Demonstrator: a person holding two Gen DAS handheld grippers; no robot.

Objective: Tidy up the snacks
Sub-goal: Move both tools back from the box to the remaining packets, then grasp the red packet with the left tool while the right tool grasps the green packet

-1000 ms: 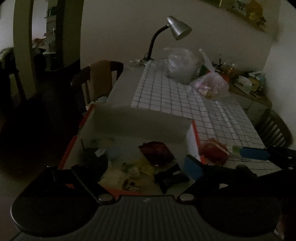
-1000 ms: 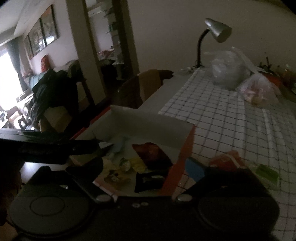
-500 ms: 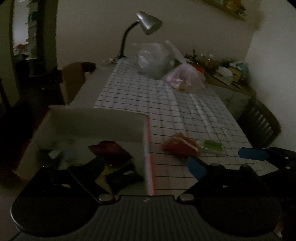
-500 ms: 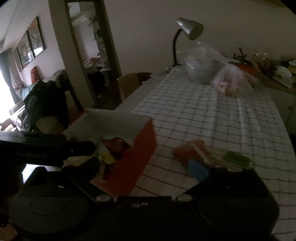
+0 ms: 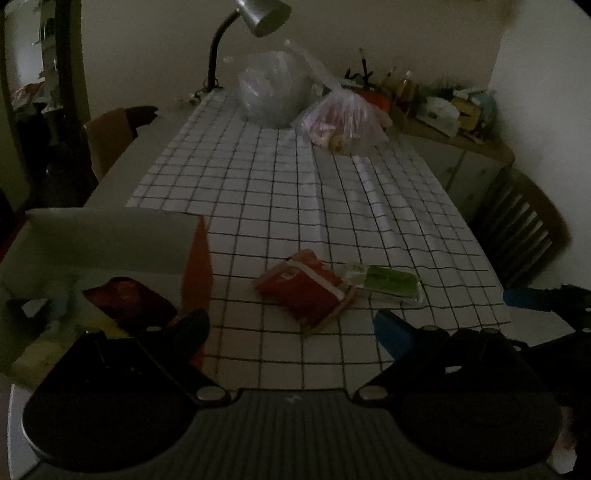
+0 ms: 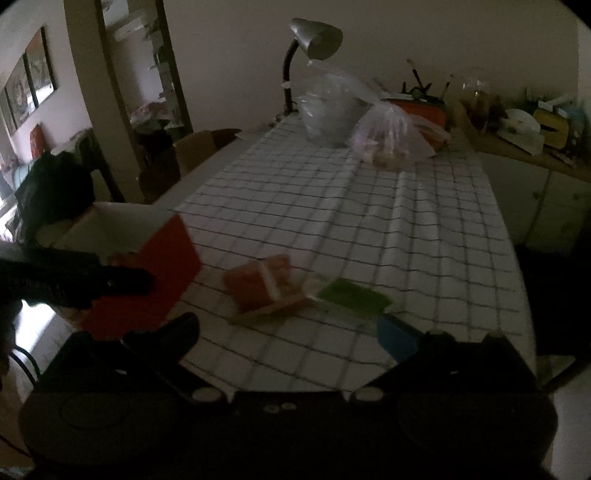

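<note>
A red snack packet [image 5: 306, 286] lies on the checked tablecloth, with a green-labelled clear packet [image 5: 386, 282] touching its right side. Both show in the right wrist view, the red packet [image 6: 260, 284] left of the green packet [image 6: 351, 295]. A red box with a white inside [image 5: 110, 240] stands at the left and holds several snacks, a dark red packet [image 5: 127, 299] among them. It also shows in the right wrist view [image 6: 155, 266]. My left gripper [image 5: 291, 328] is open and empty, just short of the red packet. My right gripper [image 6: 291, 334] is open and empty, near both packets.
A desk lamp [image 5: 258, 18] and two filled plastic bags [image 5: 310, 107] stand at the table's far end. A wooden chair [image 5: 524, 229] is at the right, another chair [image 5: 110, 136] at the far left. A cluttered sideboard [image 6: 532, 136] runs along the right wall.
Both grippers swung right, away from over the box toward the two packets on the cloth. Both stayed open and empty. The box has slid to the left edge of both views.
</note>
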